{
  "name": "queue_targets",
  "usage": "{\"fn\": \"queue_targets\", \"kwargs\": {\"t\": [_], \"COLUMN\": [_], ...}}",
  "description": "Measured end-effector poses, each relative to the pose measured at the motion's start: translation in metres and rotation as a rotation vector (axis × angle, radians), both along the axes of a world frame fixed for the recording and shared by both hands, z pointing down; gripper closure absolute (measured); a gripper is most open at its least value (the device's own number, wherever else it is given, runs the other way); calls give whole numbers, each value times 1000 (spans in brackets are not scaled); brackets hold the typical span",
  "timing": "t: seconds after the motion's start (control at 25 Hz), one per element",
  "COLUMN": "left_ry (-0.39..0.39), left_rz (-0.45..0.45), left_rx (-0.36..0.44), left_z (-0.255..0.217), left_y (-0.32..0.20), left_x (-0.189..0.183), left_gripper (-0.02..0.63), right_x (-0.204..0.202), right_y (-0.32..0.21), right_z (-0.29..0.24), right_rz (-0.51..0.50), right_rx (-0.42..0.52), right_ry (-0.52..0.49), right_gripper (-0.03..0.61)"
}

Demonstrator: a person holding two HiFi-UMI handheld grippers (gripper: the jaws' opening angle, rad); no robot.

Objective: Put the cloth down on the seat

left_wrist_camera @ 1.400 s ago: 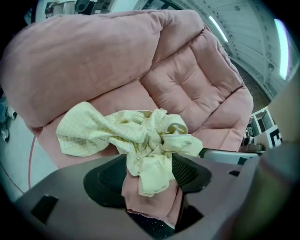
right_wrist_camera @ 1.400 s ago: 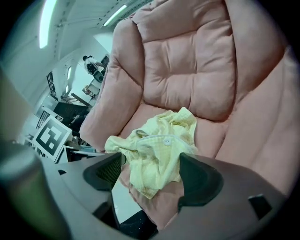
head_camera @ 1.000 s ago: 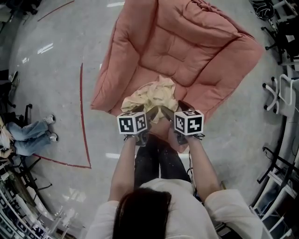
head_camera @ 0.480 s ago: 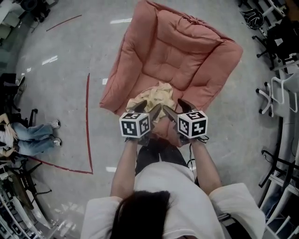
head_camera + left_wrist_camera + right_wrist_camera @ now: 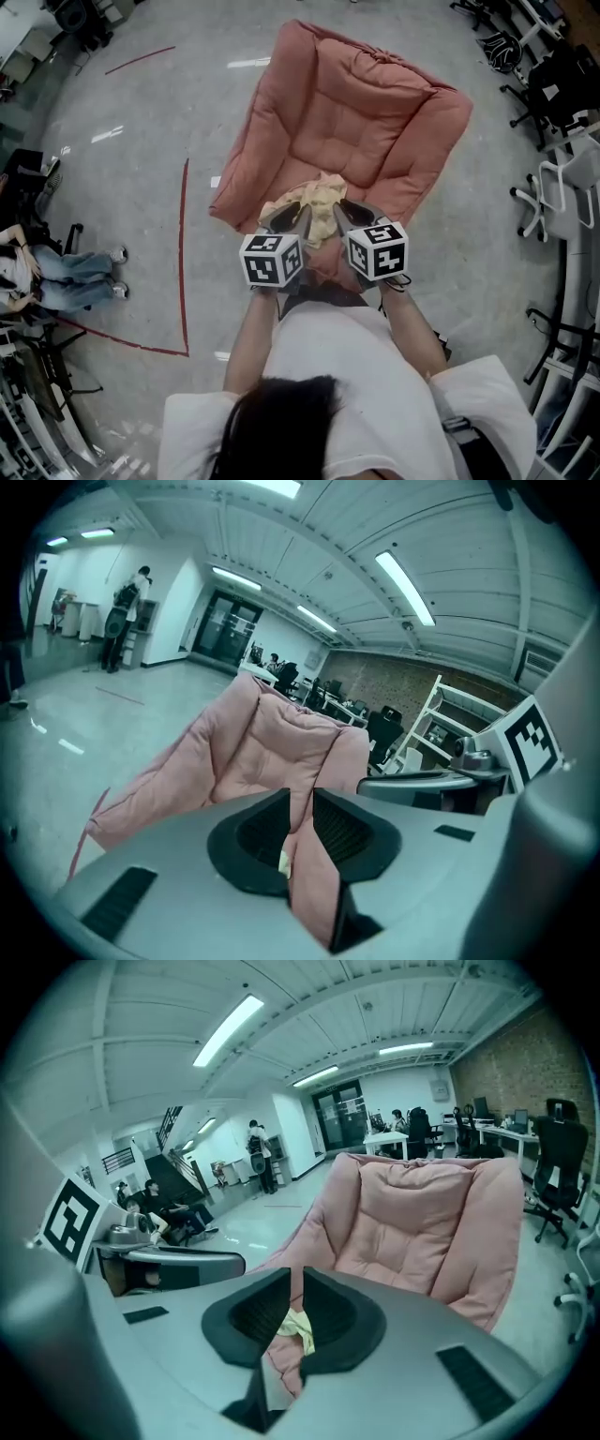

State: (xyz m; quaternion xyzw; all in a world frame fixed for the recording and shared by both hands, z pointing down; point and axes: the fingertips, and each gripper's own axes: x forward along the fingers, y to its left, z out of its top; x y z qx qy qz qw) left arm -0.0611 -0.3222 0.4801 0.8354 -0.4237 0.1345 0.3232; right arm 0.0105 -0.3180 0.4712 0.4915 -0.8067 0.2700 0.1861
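A crumpled pale yellow cloth (image 5: 320, 196) lies loose on the front edge of the seat of the pink padded armchair (image 5: 361, 112). Both grippers hover just in front of it, side by side. The jaws of my left gripper (image 5: 291, 215) are closing, down to a narrow gap with nothing between the pads. My right gripper (image 5: 354, 212) is closing too, with only a slit left and nothing gripped. In the left gripper view a scrap of cloth (image 5: 285, 862) shows below the jaws. In the right gripper view the cloth (image 5: 296, 1326) lies beyond the slit, in front of the armchair (image 5: 427, 1218).
A red tape line (image 5: 183, 253) runs along the floor left of the armchair. A person sits on the floor at far left (image 5: 58, 277). Office chairs and racks (image 5: 555, 192) crowd the right side. More people stand far off (image 5: 257, 1152).
Both grippers' jaws, wide open over the cloth before, have come nearly together. The grippers have drawn back a little from the cloth, which stays on the seat.
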Motion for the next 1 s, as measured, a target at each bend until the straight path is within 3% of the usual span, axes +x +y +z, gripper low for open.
{"fn": "queue_targets", "kwargs": {"t": [0.28,0.48,1.0], "left_ry": [-33,-55,-85], "left_rz": [2,-14,-22], "left_rx": [-7,25,17], "left_z": [-5,-10,-8], "left_y": [17,28,41], "left_x": [4,12,13], "left_gripper": [572,575,577], "right_x": [11,29,25], "right_y": [14,24,39], "right_z": [-10,-11,-14], "right_rz": [0,36,5], "right_rx": [57,70,104], "right_ry": [58,79,167], "right_gripper": [545,549,551]}}
